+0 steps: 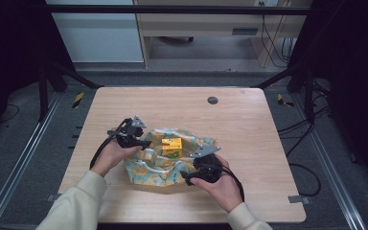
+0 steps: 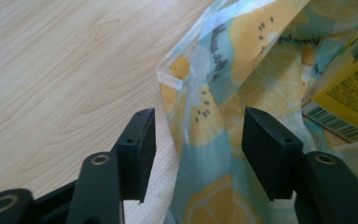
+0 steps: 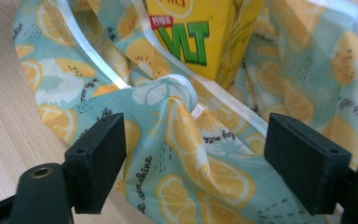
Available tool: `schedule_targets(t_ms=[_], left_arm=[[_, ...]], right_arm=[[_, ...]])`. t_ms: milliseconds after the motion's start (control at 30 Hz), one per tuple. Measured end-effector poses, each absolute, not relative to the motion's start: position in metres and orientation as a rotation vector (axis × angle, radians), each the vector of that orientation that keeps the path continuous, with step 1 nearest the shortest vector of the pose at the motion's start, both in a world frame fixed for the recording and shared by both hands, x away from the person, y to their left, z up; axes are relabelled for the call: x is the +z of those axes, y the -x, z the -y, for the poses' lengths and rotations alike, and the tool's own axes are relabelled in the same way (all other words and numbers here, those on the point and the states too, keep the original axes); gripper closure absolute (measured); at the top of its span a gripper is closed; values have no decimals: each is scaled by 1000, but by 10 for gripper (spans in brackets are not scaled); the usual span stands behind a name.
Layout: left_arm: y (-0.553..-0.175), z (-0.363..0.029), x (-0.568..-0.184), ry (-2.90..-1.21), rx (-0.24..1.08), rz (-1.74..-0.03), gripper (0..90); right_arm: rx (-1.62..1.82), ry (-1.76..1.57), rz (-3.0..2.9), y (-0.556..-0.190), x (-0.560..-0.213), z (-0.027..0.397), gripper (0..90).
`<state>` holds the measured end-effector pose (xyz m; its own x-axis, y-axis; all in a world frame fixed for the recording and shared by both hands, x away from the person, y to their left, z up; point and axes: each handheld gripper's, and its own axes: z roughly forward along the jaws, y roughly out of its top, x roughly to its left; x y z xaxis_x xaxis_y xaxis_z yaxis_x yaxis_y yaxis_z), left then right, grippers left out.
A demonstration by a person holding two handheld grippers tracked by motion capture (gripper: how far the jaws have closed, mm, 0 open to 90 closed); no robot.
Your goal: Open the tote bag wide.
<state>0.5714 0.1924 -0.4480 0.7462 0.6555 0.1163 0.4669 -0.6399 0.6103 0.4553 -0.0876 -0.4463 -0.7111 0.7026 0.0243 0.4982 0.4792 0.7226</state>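
High view, carton (image 1: 171, 146) upright (long axis vertical)

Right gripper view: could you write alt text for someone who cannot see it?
A yellow drink carton stands inside a crumpled lemon-print bag on a wooden table. In the foreground the right tool straddles the bag's near edge, its two black jaws apart and not pressing it.

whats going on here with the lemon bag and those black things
A person holds a claw in each hand over a lemon-print bag lying crumpled on the wooden table, with a yellow carton sitting in it. The left claw straddles the bag's edge, jaws open. The right claw is open around a fold near the carton. Nothing is gripped yet.
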Motion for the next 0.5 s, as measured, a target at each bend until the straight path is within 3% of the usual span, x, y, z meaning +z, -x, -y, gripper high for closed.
schedule_targets(t_ms=[133, 500], left_arm=[[-570, -191, -450, -2400, 437, -832, 516], [-567, -191, -451, -2401, 405, -828, 820]], right_arm=[[1050, -1026, -2467, -456, -452, 89, 258], [1026, -980, -2524, -455, -461, 89, 598]])
